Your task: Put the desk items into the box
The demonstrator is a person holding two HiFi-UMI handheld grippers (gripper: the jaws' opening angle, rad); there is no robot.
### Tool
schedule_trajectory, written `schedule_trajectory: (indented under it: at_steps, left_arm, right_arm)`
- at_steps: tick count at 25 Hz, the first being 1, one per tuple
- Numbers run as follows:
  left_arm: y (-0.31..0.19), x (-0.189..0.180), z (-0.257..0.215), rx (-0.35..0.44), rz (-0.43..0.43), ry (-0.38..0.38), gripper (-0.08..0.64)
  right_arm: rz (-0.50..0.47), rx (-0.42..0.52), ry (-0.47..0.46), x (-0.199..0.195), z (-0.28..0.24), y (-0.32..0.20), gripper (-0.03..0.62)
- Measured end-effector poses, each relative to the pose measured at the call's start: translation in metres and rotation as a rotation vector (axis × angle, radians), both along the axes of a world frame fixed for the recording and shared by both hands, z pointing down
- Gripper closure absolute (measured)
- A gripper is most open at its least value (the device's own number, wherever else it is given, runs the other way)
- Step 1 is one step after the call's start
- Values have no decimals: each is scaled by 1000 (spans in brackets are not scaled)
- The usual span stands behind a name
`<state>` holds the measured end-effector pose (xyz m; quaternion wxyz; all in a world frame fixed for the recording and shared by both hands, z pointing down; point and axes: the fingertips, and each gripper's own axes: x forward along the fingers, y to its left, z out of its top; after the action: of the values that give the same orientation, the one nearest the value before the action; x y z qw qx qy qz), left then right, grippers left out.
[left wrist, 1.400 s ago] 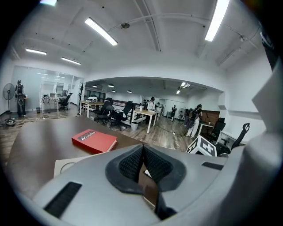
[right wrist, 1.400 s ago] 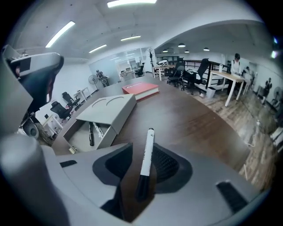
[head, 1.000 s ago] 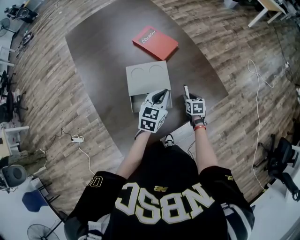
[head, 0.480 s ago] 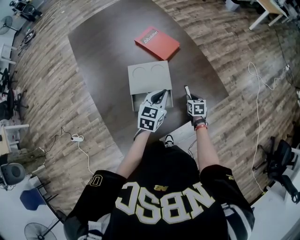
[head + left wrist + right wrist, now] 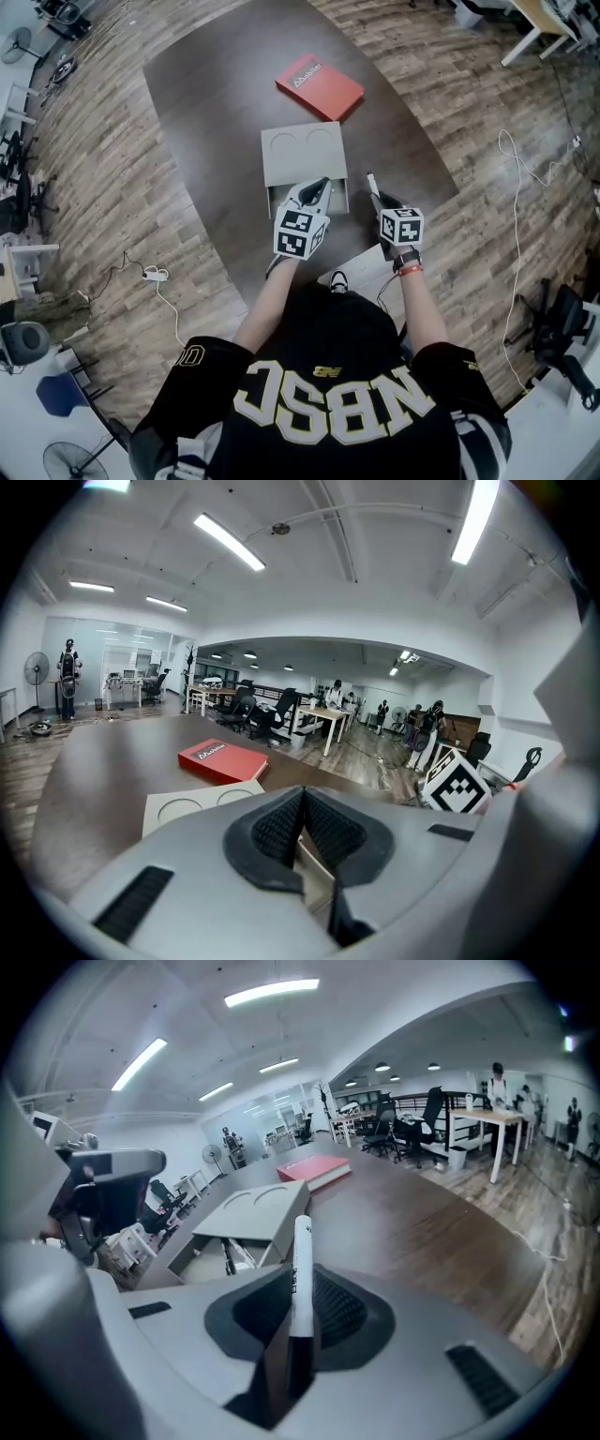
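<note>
A grey box (image 5: 302,153) lies on the dark table, its lid marked with two circles and its near drawer part (image 5: 309,199) open. Pens (image 5: 228,1258) lie inside it. My right gripper (image 5: 378,199) is to the right of the box, shut on a white marker (image 5: 372,184) with a black cap. The marker (image 5: 301,1265) sticks up from the pads of that right gripper (image 5: 292,1326), whose jaws have just been closing on it. My left gripper (image 5: 319,187) hovers at the open drawer. The left gripper (image 5: 302,822) pads touch with nothing between them.
A red book (image 5: 319,86) lies on the table (image 5: 216,103) beyond the box, and the red book (image 5: 223,760) also shows in the left gripper view. Wooden floor surrounds the table, with cables, desks and office chairs further off.
My right gripper has lifted off the table with the white marker in its jaws. The left gripper has hardly moved.
</note>
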<state>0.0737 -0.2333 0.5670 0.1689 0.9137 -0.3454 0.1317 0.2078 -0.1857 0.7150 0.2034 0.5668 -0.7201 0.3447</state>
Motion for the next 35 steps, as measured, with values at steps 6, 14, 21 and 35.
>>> schedule_trajectory:
  at_steps: [6,14,21,35]
  left_arm:
    - [-4,-21,1,-2,-54,2,545]
    - [-13,-63,5,-3,-162,-6,545]
    - [-13,-105,10,-16,-254,-8,545]
    - [-12,-160,27,-54,-365,-1,545]
  right_arm:
    - [-116,52,16,-25,-31,6,520]
    - [-309,84,64,-68,-48,-1,520]
    - [-465,91,92,-111,-51,-15,520]
    - [-775,77,209,-191,-21,-30,520]
